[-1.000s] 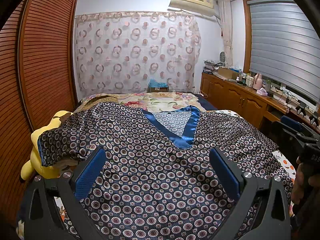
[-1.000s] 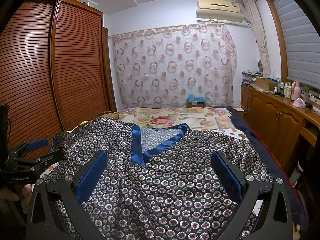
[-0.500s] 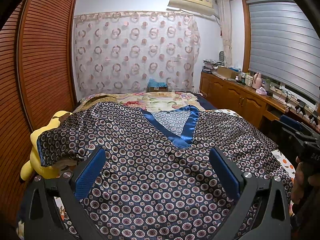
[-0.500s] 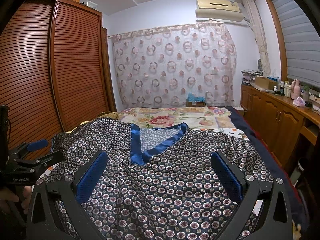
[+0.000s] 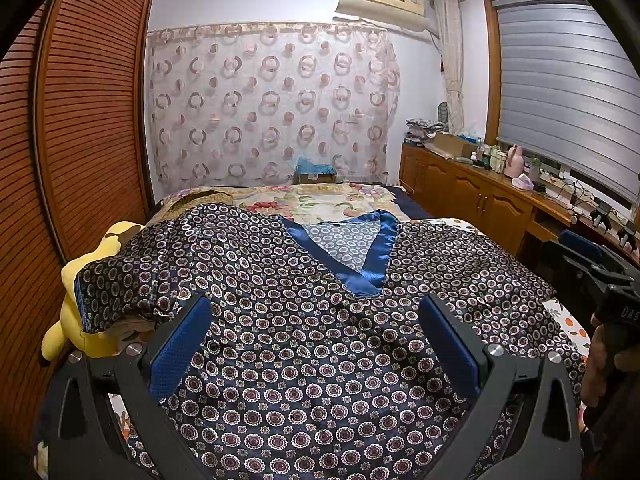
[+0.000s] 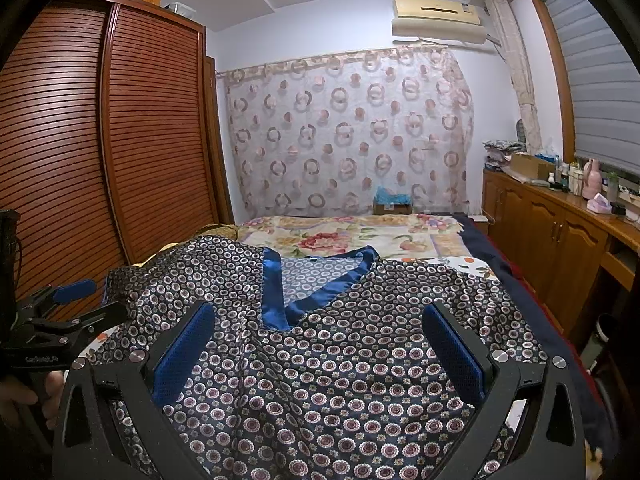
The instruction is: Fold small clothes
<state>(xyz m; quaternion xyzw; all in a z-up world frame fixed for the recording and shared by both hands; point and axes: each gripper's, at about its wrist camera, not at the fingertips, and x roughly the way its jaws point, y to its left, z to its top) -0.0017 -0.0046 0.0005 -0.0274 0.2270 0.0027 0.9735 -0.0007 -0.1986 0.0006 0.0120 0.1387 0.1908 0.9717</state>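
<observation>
Shirt [image 5: 304, 344], patterned, flat on bed [image 5: 320, 204], collar pointing away; left claw [image 5: 316, 344] and right claw [image 6: 320, 352] both wide, empty, above its near hem.

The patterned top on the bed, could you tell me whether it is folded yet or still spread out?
Spread out. The patterned top lies open across the bed, V-neck showing and both sleeves extended, no fold made.

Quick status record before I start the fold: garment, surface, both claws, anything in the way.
garment: patterned top with blue V-neck trim, spread flat, unfolded
surface: bed
left claw: open, above the top, holding nothing
right claw: open, above the top, holding nothing
obstacle: yellow plush toy under the top's left sleeve
</observation>
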